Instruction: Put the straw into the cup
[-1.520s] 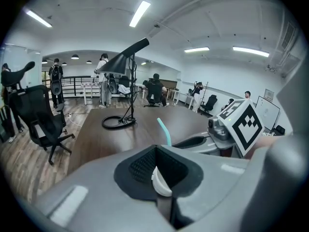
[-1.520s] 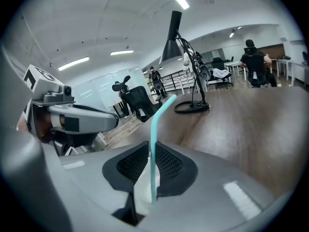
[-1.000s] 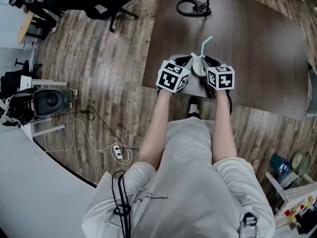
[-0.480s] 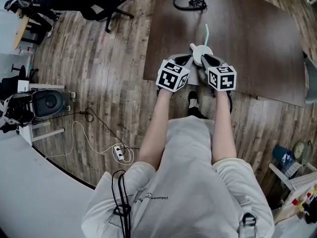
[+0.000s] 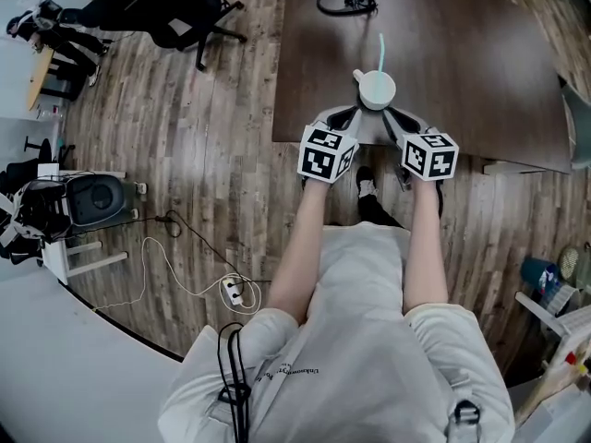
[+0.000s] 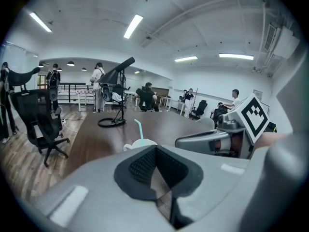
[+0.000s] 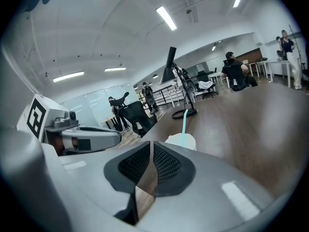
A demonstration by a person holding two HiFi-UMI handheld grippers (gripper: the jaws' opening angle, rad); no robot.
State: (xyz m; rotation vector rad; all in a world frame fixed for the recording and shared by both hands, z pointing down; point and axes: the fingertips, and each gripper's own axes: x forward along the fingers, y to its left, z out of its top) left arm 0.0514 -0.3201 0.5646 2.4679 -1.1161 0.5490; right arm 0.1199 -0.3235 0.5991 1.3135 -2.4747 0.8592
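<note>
**A:** Where's the straw?

**B:** It's in the cup. The teal straw (image 5: 380, 49) stands nearly upright in the white cup (image 5: 377, 89). The cup sits on the dark brown table (image 5: 480, 81), just ahead of both gripper tips and between them.

**A:** And your grippers?

**B:** My left gripper (image 6: 155, 149) has its jaws closed together, with nothing between the pads. My right gripper (image 7: 151, 144) is the same, pads drawn to a thin slit and empty. Both point forward and angle in toward the cup from either side. I can't tell whether their tips touch it. My forearms reach straight out, side by side, with the marker cubes facing up.
</note>
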